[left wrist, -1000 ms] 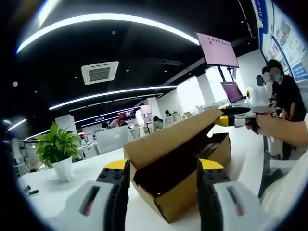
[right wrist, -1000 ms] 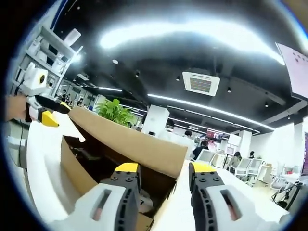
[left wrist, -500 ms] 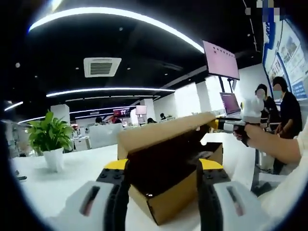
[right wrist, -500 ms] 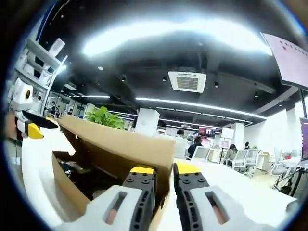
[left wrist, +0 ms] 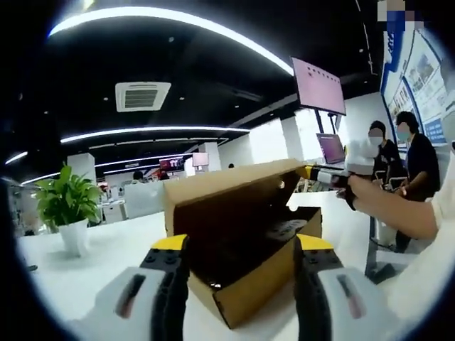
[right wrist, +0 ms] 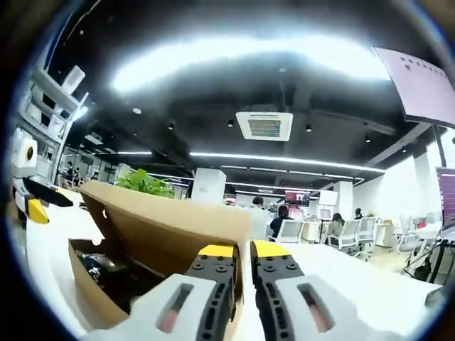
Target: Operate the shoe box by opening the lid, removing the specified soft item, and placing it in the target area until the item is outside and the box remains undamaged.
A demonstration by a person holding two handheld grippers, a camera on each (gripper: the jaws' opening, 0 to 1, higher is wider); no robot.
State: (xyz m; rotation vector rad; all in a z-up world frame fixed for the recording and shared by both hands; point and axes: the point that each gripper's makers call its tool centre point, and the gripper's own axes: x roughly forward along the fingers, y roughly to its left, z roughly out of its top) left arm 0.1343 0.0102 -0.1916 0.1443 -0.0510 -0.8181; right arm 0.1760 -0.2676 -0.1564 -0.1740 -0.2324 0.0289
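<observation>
Brown cardboard shoe box is seen on the white table, lid raised, pinched at its edge by the nearly closed right gripper. Left gripper is held open before the box, nothing gripped. A dark item is seen inside, unclear what exactly. Opening is judged done; removal and placing are left.

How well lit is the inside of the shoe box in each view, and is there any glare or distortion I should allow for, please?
Left gripper view: the shoe box interior is deep shadow under the raised lid, contents barely readable; ceiling strips bend from fisheye. Right gripper view: a ceiling light blows out into broad glare, and dark contents stay indistinct.
</observation>
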